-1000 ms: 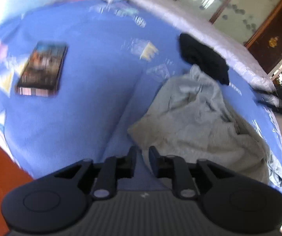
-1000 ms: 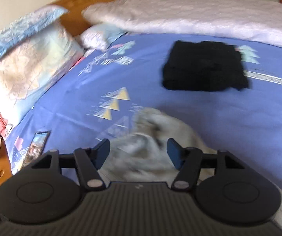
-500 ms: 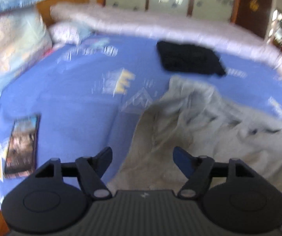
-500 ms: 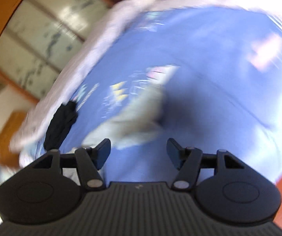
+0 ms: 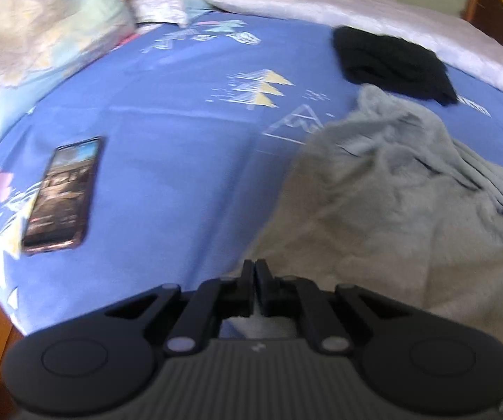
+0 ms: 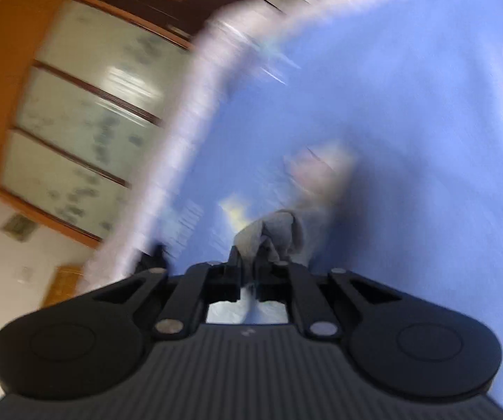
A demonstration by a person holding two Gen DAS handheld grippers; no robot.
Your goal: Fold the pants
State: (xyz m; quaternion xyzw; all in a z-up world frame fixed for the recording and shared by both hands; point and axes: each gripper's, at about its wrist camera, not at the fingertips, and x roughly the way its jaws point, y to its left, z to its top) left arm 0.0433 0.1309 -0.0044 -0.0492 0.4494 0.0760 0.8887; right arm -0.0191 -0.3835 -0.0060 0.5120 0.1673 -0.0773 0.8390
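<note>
Gripping grey pants (image 5: pixel 391 210): both jaws closed on fabric; phone (image 5: pixel 62 192), black garment (image 5: pixel 391 59) nearby.

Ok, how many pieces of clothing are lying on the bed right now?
2. The grey pants lie crumpled at the near right of the blue sheet; a folded black garment sits just beyond them, near the white quilt. More could lie out of view.

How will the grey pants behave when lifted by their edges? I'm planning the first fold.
The grey pants lie in soft crumpled heaps, so they will probably sag and drape rather than hold shape. The fabric looks thick and fleecy, so likely not slippery in the right gripper, where it bunches up. The far parts may drag across the blue sheet.
</note>
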